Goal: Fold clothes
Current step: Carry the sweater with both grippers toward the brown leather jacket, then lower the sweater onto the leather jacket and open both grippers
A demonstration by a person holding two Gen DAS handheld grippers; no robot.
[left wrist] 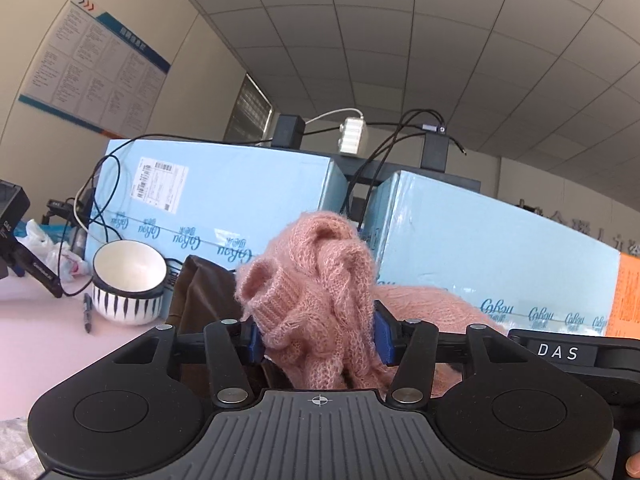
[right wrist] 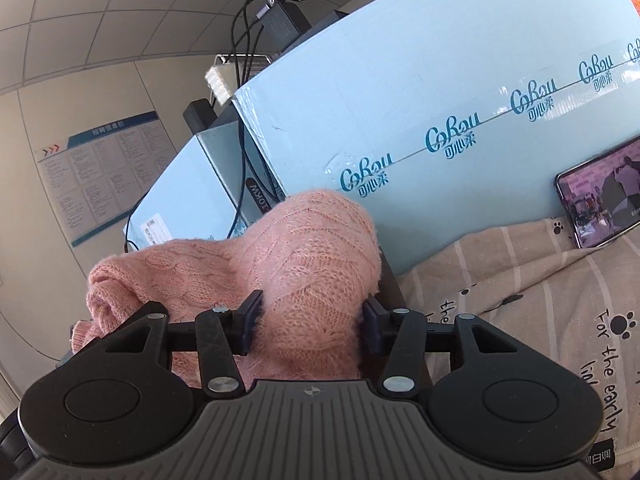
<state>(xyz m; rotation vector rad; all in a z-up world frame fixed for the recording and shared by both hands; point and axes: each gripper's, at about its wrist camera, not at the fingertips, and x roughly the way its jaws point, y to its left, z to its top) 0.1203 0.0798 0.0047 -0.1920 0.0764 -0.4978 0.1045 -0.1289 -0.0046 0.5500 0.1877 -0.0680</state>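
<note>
A pink cable-knit sweater is bunched up between both grippers. My left gripper is shut on a thick wad of it, with a ribbed cuff curling over the left blue pad. In the right wrist view the same pink sweater bulges up between the fingers, and my right gripper is shut on it. More of the knit trails off to the left toward the other gripper. A dark brown garment lies on the table behind the left gripper.
Two light blue cartons stand close behind, with cables and adapters on top. A striped white bowl and a pen sit at the left on the table. A phone leans on the carton above a beige printed cloth.
</note>
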